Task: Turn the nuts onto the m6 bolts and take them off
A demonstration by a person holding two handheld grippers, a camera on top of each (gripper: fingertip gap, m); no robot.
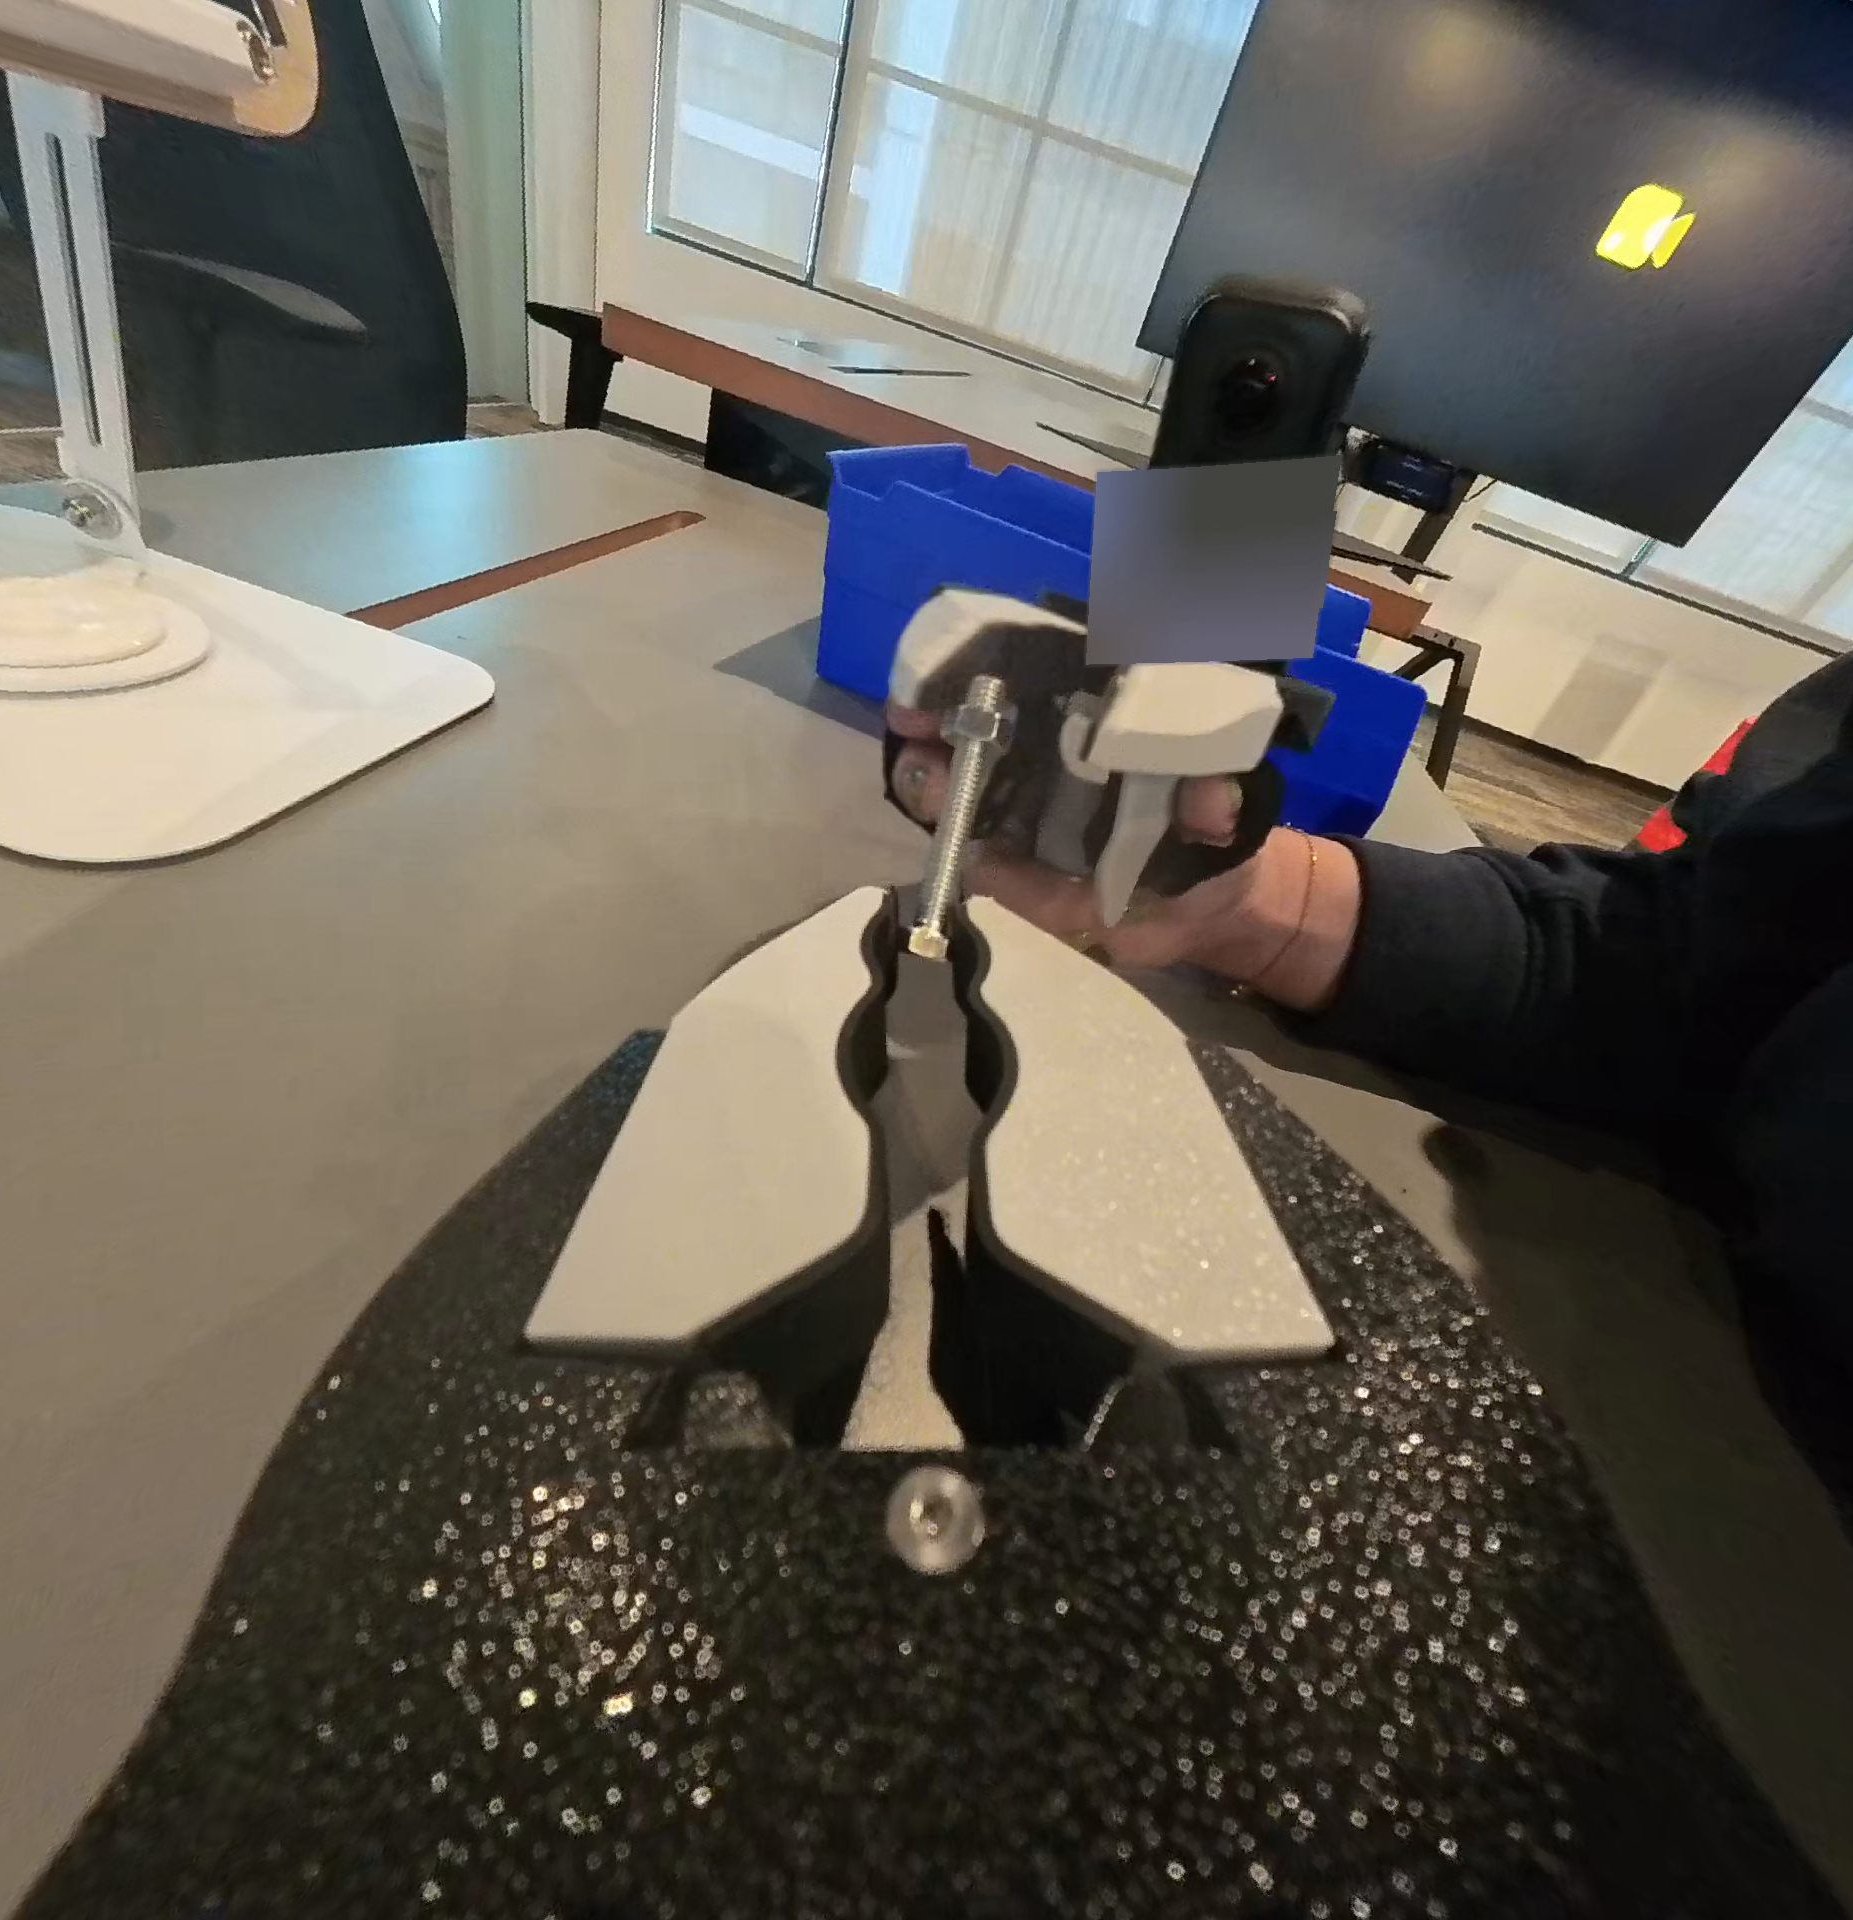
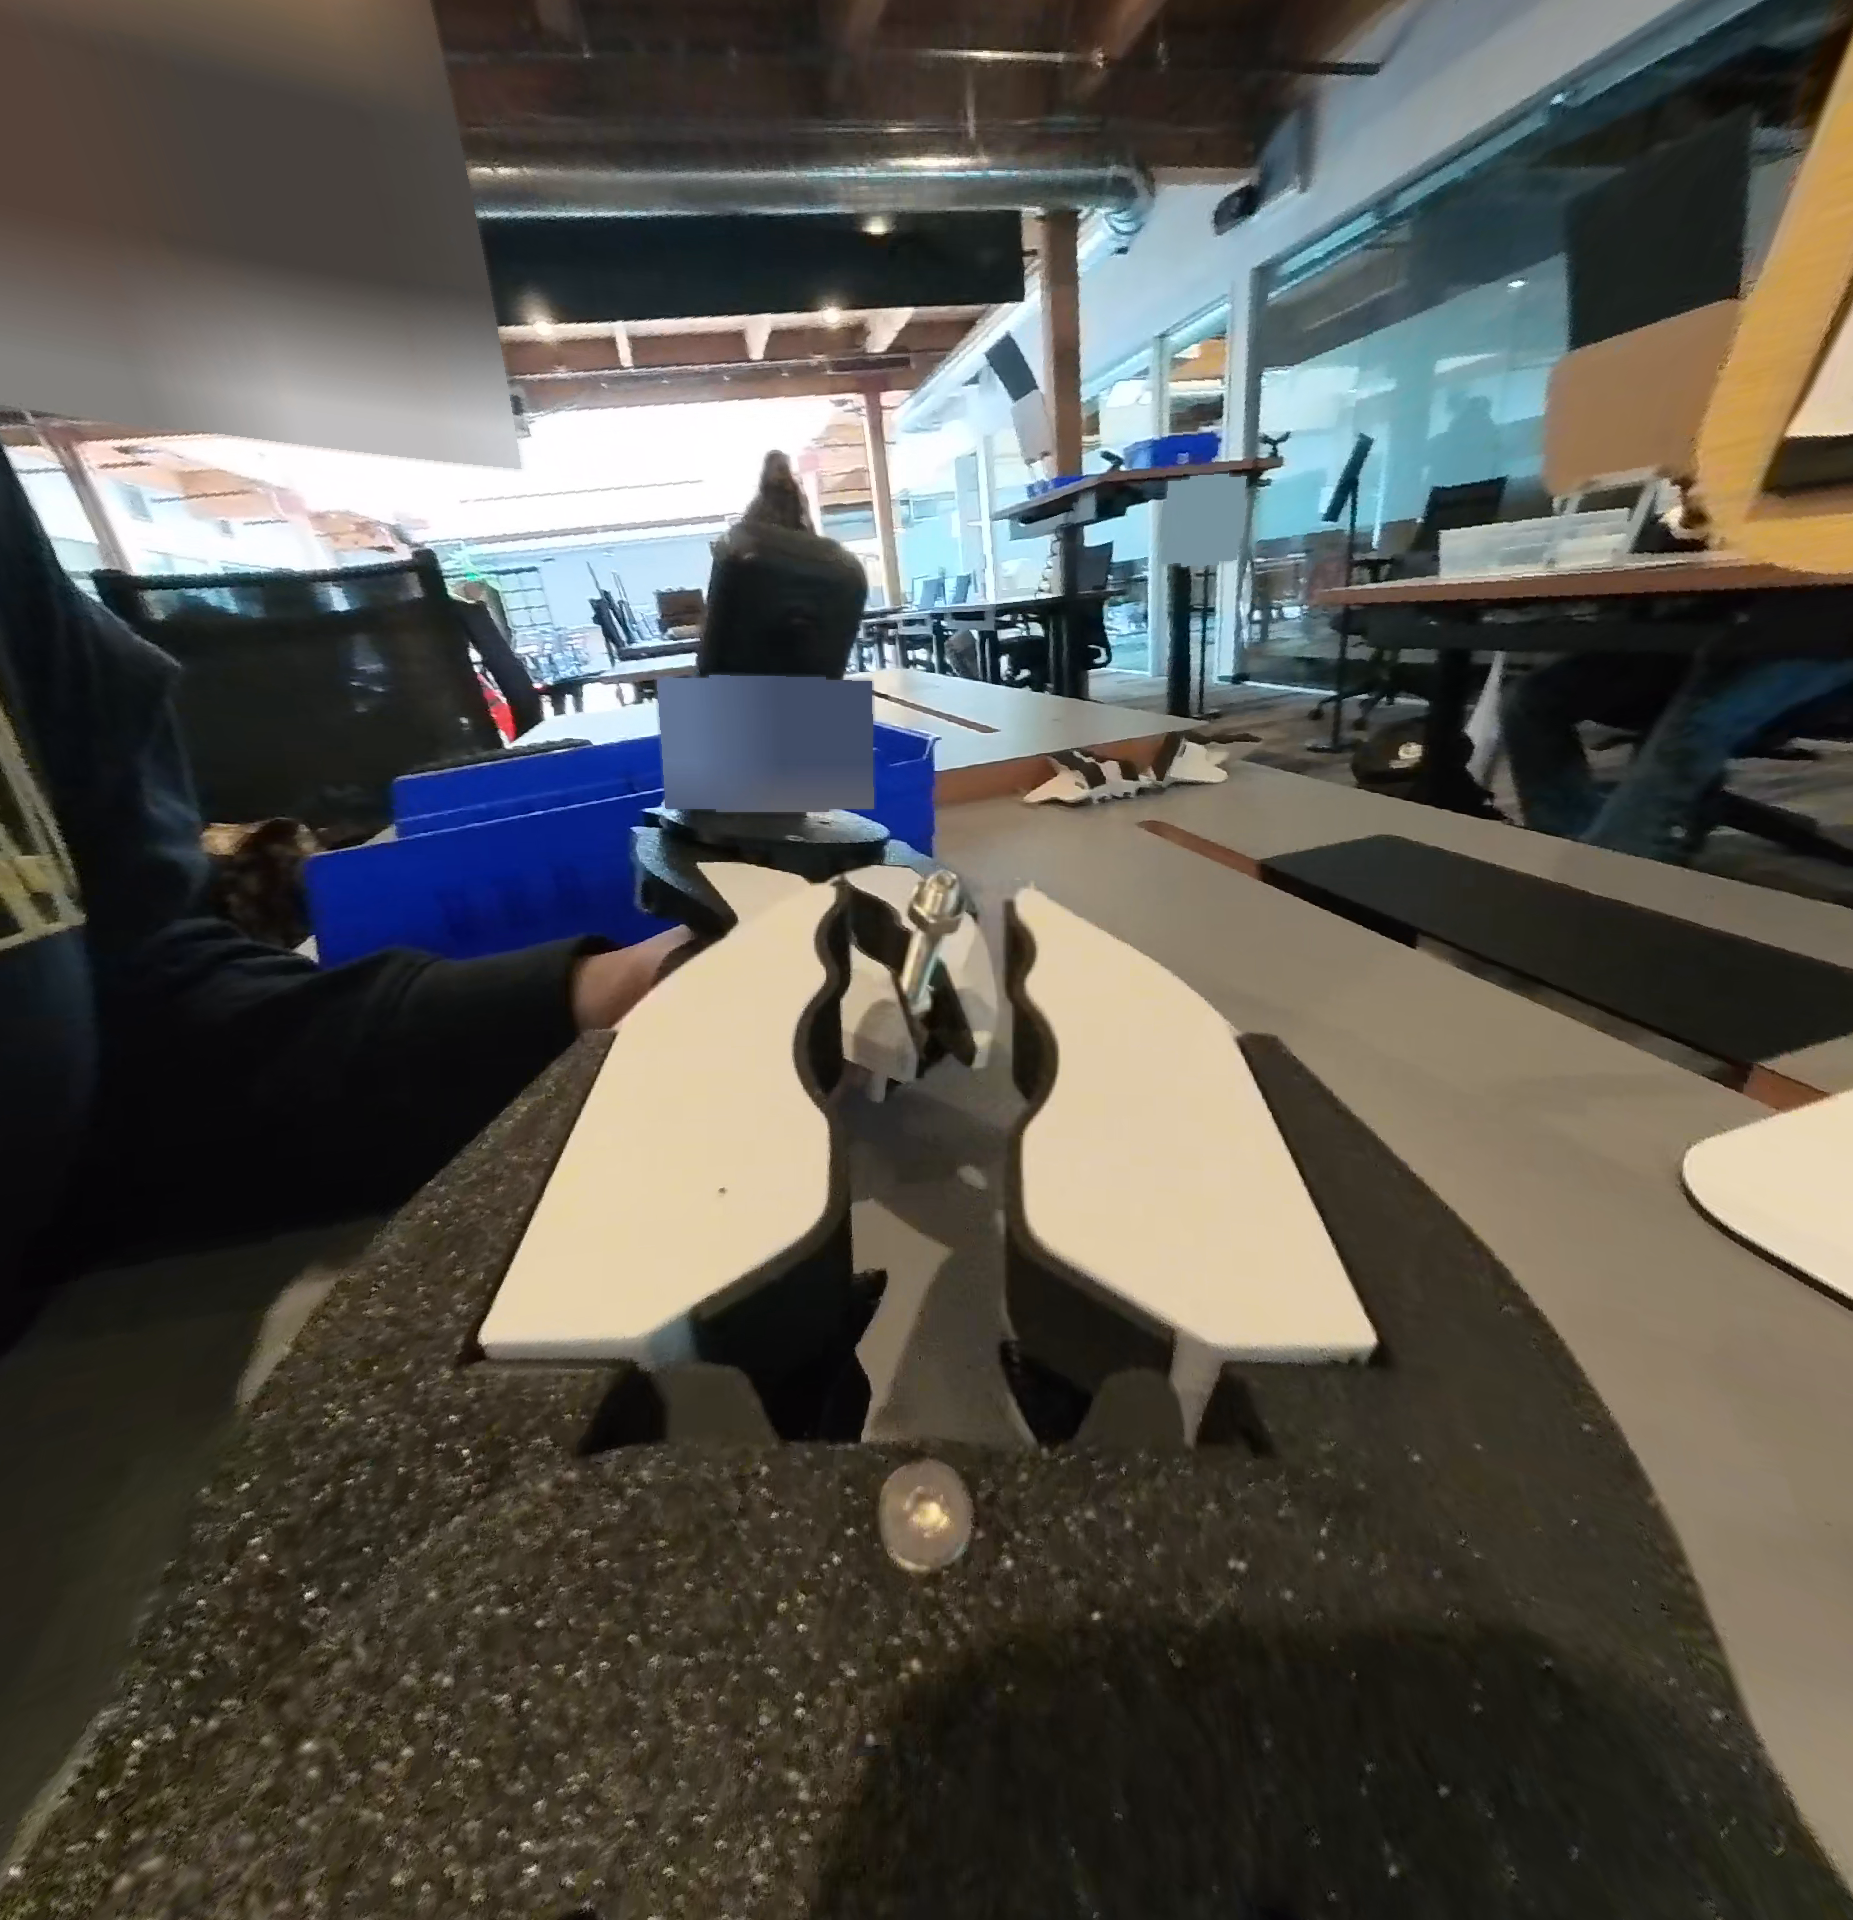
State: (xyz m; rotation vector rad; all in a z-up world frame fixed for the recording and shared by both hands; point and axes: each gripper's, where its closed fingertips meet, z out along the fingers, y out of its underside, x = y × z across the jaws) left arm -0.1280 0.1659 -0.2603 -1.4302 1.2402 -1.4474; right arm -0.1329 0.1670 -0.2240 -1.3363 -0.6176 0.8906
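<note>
My left gripper is shut on the head of a silver M6 bolt, which points up and away from it above the grey table. A silver nut sits on the thread close to the bolt's free end. My right gripper faces the left one and is open. The nut stands between its fingertips with a gap on each side, so the pads do not press on it. The left wrist view shows the right gripper just behind the nut. The left gripper with the bolt shows in the right wrist view.
Two blue bins stand on the table behind the grippers and also show in the right wrist view. A white stand base lies at the left. A dark monitor is at the back. A black mat lies to the right. The grippers are tip to tip, or close to it.
</note>
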